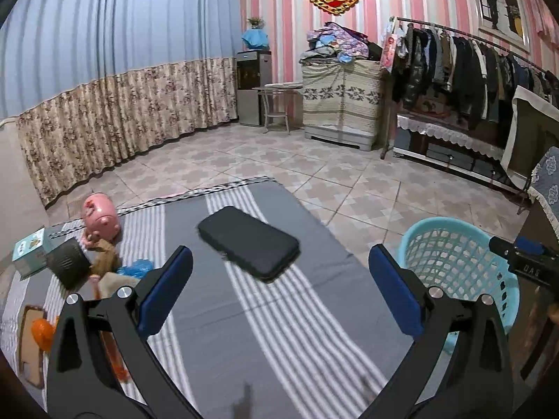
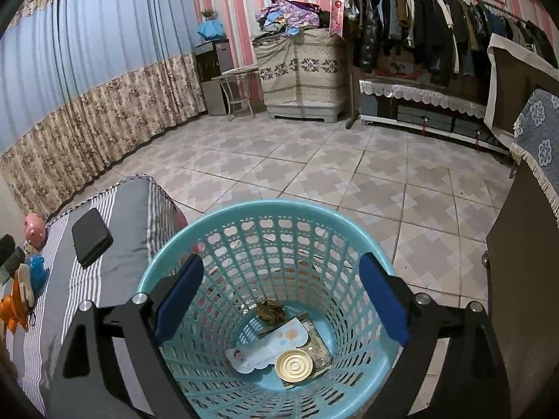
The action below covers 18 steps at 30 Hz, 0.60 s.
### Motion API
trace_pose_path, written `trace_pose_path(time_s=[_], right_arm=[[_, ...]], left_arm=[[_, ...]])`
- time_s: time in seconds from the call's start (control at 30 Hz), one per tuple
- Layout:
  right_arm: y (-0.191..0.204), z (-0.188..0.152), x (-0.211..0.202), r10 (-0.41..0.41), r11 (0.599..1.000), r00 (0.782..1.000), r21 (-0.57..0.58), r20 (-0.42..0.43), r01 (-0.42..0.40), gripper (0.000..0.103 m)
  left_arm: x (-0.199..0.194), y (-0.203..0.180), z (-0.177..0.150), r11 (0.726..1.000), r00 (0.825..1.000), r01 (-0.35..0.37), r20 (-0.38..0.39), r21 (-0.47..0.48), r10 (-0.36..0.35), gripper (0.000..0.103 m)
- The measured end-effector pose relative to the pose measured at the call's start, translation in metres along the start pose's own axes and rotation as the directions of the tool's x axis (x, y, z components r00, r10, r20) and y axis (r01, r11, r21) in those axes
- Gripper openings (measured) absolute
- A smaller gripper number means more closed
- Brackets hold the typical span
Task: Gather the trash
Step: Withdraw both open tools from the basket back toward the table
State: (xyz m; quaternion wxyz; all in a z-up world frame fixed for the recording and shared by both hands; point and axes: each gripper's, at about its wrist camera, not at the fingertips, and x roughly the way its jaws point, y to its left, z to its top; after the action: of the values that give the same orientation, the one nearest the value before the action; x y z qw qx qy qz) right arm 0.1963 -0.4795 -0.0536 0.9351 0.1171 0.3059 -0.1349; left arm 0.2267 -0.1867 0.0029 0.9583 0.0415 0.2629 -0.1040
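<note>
A turquoise plastic basket stands on the tiled floor beside the bed; it also shows in the left wrist view. Inside lie a round metal lid, a printed paper wrapper, a flat box and a crumpled brown scrap. My right gripper is open and empty above the basket's mouth. My left gripper is open and empty over the striped grey bed cover, just short of a black phone. Crumpled brown paper and a blue wrapper lie at the left.
A pink piggy bank, a small teal box, a dark ridged block and an orange toy lie on the bed's left side. A dark cabinet stands right of the basket. A clothes rack lines the far wall.
</note>
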Motion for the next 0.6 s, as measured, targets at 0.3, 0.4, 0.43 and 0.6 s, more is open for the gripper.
trace_pose_path(time_s=[0.3,0.4,0.43,0.6], right_arm=[[0.032,-0.007,-0.009,0.041,0.998,0.999,-0.057,0.006,-0.041,0.089],[0.044,-0.011,-0.012,0.049,0.995,0.999,-0.084,0.009,-0.048,0.089],[0.048,-0.013,-0.012,0.047,0.994,0.999,-0.096,0.008,-0.046,0.089],[0.068,-0.02,-0.015,0.04,0.989,0.999,-0.142,0.006,-0.039,0.089]], left_arm=[[-0.024,0.053,-0.016,0.997,0.997,-0.074,-0.006,-0.035,0.074,0.097],[-0.031,0.073,-0.024,0.994,0.995,-0.097,-0.014,-0.053,0.096,0.097],[-0.033,0.08,-0.028,0.993,0.994,-0.106,-0.016,-0.057,0.105,0.098],[-0.045,0.115,-0.05,0.984,0.987,-0.159,-0.037,-0.08,0.157,0.097]])
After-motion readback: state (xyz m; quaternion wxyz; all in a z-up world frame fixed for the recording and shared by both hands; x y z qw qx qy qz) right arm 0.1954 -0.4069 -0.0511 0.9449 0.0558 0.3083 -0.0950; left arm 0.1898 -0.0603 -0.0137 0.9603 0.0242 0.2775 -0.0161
